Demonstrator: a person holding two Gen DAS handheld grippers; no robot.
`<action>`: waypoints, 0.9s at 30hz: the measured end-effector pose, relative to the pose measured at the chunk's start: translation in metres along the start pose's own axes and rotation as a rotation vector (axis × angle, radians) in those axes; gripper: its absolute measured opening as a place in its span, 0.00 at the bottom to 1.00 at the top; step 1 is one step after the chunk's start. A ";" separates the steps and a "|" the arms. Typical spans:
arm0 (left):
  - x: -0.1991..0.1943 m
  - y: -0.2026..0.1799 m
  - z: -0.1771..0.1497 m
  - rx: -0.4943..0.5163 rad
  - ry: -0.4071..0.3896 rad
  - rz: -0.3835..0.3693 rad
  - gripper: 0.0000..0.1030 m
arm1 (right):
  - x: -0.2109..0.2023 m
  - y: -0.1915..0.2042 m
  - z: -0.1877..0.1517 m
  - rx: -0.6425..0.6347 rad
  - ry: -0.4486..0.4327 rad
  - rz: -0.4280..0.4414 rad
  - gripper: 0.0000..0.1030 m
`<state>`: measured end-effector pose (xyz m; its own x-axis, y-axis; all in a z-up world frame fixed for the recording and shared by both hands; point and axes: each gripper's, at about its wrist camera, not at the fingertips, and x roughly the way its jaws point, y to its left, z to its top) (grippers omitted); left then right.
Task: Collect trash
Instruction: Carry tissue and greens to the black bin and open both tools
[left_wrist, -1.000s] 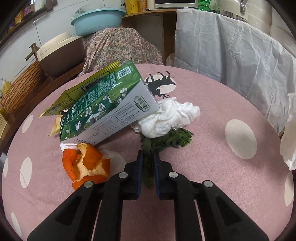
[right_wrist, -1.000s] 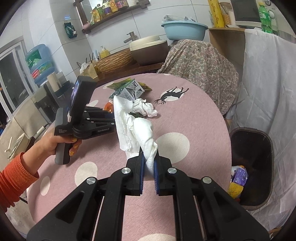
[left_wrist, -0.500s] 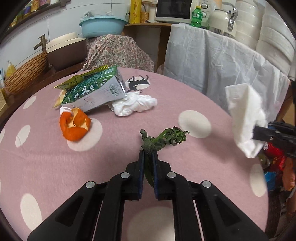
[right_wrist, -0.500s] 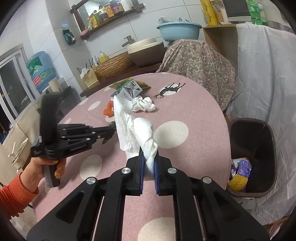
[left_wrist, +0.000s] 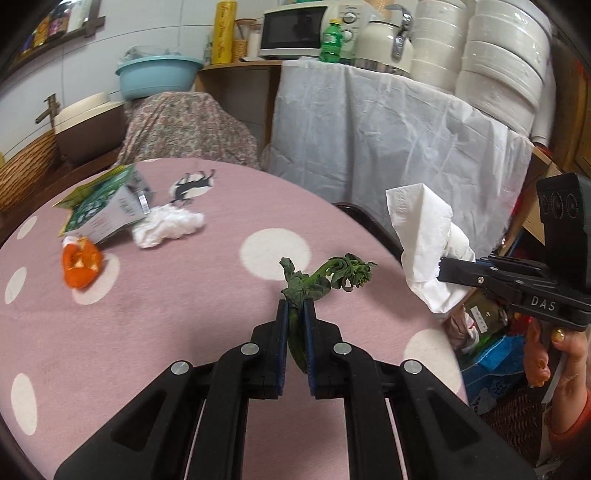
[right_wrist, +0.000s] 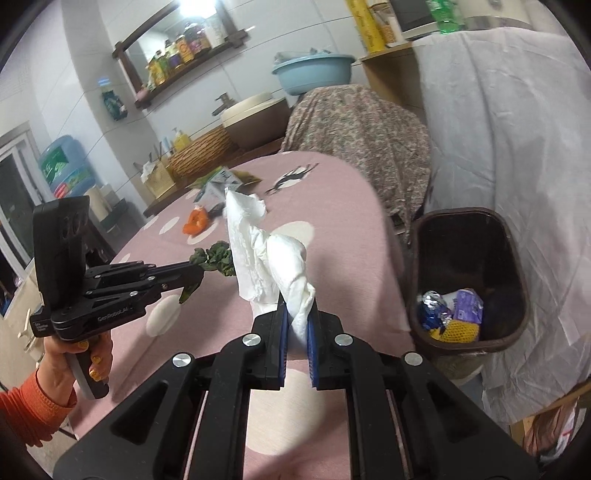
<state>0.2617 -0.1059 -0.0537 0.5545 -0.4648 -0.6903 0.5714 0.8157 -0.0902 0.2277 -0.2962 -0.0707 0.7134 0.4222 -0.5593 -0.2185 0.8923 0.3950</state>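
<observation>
My left gripper (left_wrist: 295, 310) is shut on a wilted green vegetable stalk (left_wrist: 325, 277) and holds it above the pink dotted table (left_wrist: 166, 317), near its right edge. My right gripper (right_wrist: 297, 314) is shut on a crumpled white tissue (right_wrist: 266, 251), held above the table edge left of the dark trash bin (right_wrist: 513, 273). In the left wrist view the tissue (left_wrist: 424, 236) hangs at the right, off the table. Left on the table are an orange peel (left_wrist: 79, 264), a green carton (left_wrist: 107, 206) and a second white tissue wad (left_wrist: 166, 227).
The bin holds wrappers and a yellow net (right_wrist: 458, 326). A white sheet (left_wrist: 369, 140) drapes furniture behind the bin. A patterned cloth covers a chair (left_wrist: 188, 129) at the table's far side. A wicker basket (right_wrist: 199, 151) stands on a side counter.
Both grippers have carried their loads to the right, away from the trash pile and toward the table's bin side. The stalk has been lifted off the table. The bin now looms closer.
</observation>
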 end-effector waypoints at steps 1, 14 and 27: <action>0.003 -0.006 0.003 0.007 0.000 -0.011 0.09 | -0.005 -0.006 0.000 0.010 -0.008 -0.012 0.09; 0.073 -0.084 0.062 0.074 0.095 -0.082 0.09 | -0.033 -0.104 -0.004 0.170 -0.056 -0.218 0.09; 0.175 -0.113 0.123 0.019 0.249 0.009 0.09 | 0.037 -0.181 -0.015 0.289 0.045 -0.314 0.09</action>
<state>0.3685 -0.3216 -0.0758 0.3946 -0.3564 -0.8469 0.5799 0.8116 -0.0713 0.2834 -0.4401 -0.1735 0.6844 0.1493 -0.7136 0.2047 0.9001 0.3846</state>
